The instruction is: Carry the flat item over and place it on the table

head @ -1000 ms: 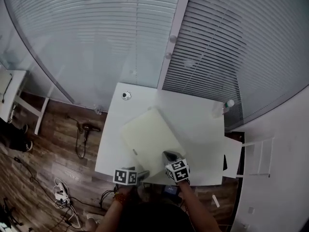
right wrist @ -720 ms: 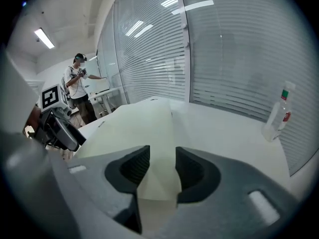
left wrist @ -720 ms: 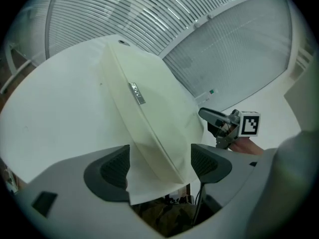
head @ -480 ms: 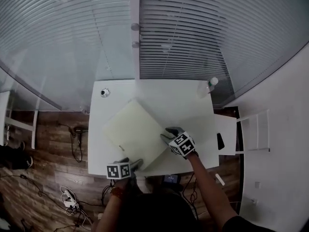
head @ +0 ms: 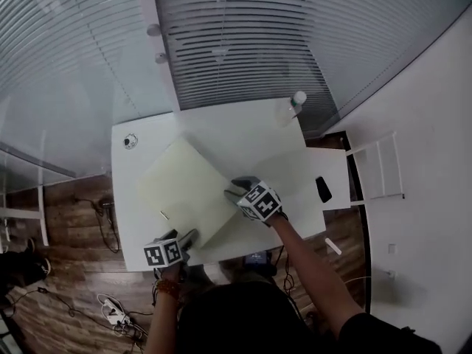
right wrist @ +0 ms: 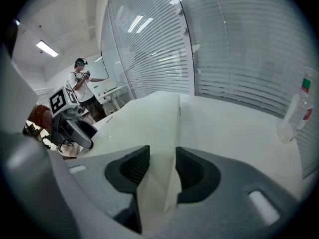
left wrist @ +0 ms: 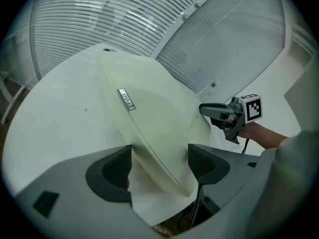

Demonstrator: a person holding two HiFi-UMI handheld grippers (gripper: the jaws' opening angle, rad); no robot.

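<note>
Board: we see the cream board (head: 193, 186) on the white table (head: 243, 131). It is turned cornerwise, with one corner toward us near the table's front edge. We cannot tell whether it rests quite flat.
Tag: a small metal tag (left wrist: 126, 98) sits on the board's top, near its left edge.
Left gripper: the left gripper (head: 189, 235) is at the board's near corner. Its jaws stand wide apart and have just been closing, with the corner between them and neither pad pressing on it.
Right gripper: the right gripper (head: 231, 192) is at the board's right edge. Its jaws are apart, having lately opened, and they straddle the edge without clamping it.
Bottle: a clear bottle (head: 295, 103) stands upright at the table's far right corner, well apart from the board.
Backdrop: we see slatted blinds (head: 243, 43) behind the table and a wooden floor (head: 66, 227) to its left.
</note>
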